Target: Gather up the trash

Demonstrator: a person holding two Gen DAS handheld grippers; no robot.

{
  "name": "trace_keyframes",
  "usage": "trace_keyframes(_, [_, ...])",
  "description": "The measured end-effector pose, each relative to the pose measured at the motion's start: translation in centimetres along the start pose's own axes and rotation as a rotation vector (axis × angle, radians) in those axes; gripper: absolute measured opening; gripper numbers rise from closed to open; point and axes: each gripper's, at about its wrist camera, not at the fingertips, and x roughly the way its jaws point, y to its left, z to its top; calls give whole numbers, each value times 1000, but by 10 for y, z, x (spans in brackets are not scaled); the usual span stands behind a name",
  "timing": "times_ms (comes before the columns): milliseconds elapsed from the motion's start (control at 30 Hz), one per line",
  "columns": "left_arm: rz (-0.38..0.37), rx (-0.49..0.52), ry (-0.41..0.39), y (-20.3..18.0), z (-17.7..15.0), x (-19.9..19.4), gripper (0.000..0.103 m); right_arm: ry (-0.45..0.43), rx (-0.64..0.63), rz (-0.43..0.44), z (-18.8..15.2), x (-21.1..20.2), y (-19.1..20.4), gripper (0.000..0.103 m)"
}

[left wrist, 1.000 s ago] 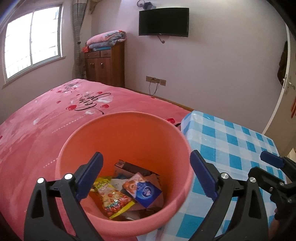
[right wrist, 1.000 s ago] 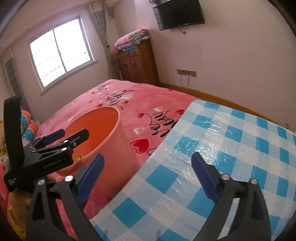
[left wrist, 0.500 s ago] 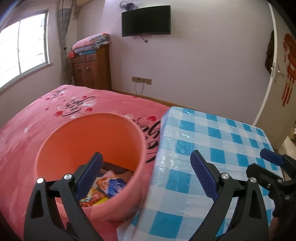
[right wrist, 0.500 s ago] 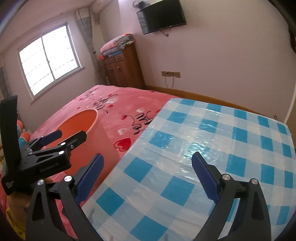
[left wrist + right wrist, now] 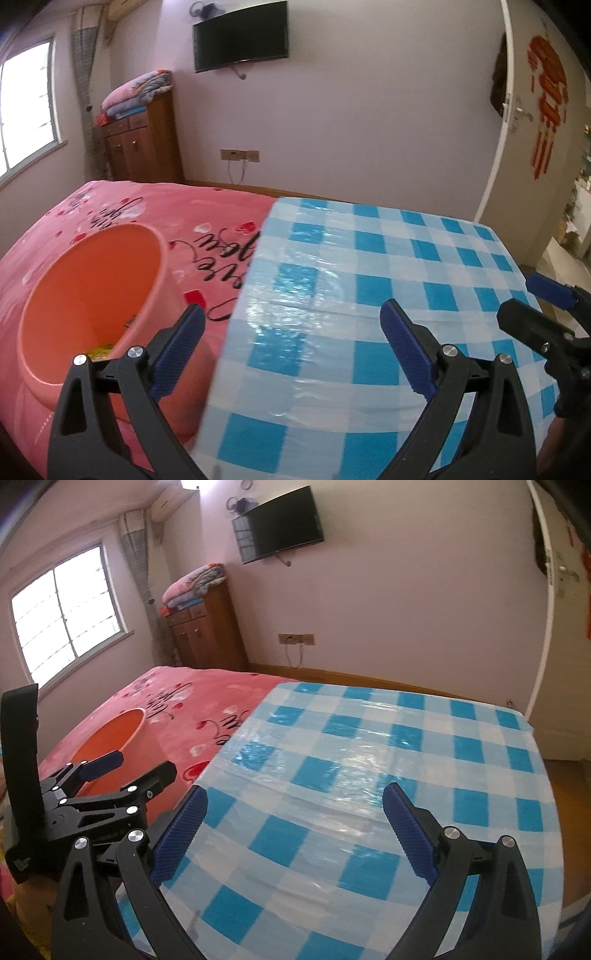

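Note:
An orange bucket (image 5: 92, 280) stands at the left, against the pink bed, with a scrap of yellow wrapper (image 5: 99, 350) showing at its bottom. It also shows in the right wrist view (image 5: 107, 738). My left gripper (image 5: 291, 343) is open and empty, above the left edge of a table with a blue-and-white checked cloth (image 5: 369, 295). My right gripper (image 5: 295, 827) is open and empty over the same cloth (image 5: 369, 775). No trash shows on the cloth. The left gripper also appears in the right wrist view (image 5: 129, 771).
A pink bed (image 5: 122, 206) lies behind the bucket. A wooden cabinet (image 5: 144, 144) with folded blankets stands at the far wall, under a wall TV (image 5: 240, 37). A white door (image 5: 524, 129) is at the right. The right gripper's fingers (image 5: 546, 288) show at the right edge.
Both grippers have swung to the right, away from the bucket and over the checked table. The bucket has slid to the left edge of both views. Both stay open.

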Motion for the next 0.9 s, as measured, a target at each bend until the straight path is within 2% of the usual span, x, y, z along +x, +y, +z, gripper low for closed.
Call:
trace_keyframes(267, [-33, 53, 30, -35, -7, 11, 96, -11, 34, -68, -15, -16, -32, 95])
trace_keyframes(900, [-86, 164, 80, -102, -29, 25, 96, -3, 149, -163, -51, -32, -98, 95])
